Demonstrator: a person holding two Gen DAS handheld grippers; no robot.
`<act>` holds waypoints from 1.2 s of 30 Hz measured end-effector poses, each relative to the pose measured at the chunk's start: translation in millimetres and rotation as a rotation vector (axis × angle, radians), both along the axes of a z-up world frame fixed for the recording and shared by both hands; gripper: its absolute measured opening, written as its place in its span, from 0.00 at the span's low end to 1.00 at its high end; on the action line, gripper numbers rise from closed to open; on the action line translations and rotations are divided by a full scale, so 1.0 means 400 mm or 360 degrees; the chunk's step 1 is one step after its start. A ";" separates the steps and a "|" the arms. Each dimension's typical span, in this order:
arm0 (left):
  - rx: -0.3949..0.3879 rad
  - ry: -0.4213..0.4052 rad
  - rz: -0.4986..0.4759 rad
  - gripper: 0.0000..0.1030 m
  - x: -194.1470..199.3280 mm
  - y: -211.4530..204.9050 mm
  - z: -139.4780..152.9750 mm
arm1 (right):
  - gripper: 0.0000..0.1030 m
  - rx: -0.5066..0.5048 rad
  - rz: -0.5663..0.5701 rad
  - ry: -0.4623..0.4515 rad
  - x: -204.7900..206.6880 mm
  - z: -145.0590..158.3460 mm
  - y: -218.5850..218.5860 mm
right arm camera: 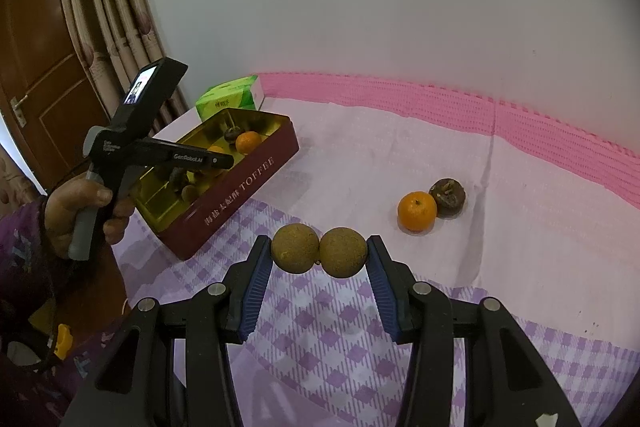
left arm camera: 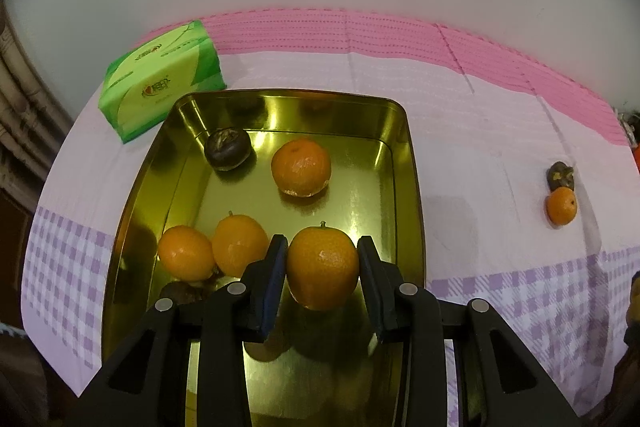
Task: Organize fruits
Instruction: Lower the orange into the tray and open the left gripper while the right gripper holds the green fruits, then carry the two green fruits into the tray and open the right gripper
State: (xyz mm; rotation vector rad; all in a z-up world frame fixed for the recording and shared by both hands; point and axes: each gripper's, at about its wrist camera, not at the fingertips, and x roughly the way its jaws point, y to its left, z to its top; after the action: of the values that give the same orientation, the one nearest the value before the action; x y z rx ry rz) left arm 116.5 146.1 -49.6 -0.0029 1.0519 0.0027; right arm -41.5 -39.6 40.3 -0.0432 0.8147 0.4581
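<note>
Over the tin (left arm camera: 404, 163), the left gripper (left arm camera: 322, 259) clamps one orange (left arm camera: 322, 265), poised to drop it beside three oranges and a dark fruit (left arm camera: 227, 148). Right gripper (right arm camera: 319, 257) pinches two brown balls (right arm camera: 295, 247) together; one orange (right arm camera: 417, 211) and one dark fruit (right arm camera: 448, 197) wait on the surface (right arm camera: 360, 155).
</note>
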 end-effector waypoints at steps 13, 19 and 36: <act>0.0073 -0.0032 -0.0014 0.36 0.025 -0.018 -0.004 | 0.43 -0.0008 0.0000 0.0023 0.002 -0.006 0.001; 0.0106 -0.0036 0.0004 0.37 0.000 -0.022 0.013 | 0.43 -0.0007 0.0007 0.0011 -0.002 -0.001 0.007; 0.0067 -0.0105 0.0190 0.55 -0.170 0.016 0.112 | 0.43 0.0042 0.0164 -0.0008 -0.030 0.038 0.097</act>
State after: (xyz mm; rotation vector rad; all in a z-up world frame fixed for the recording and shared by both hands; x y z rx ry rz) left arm 48.4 152.7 -4.8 -0.0272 0.9845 0.1322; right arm -53.5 -0.9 55.4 -0.0620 0.8038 0.5656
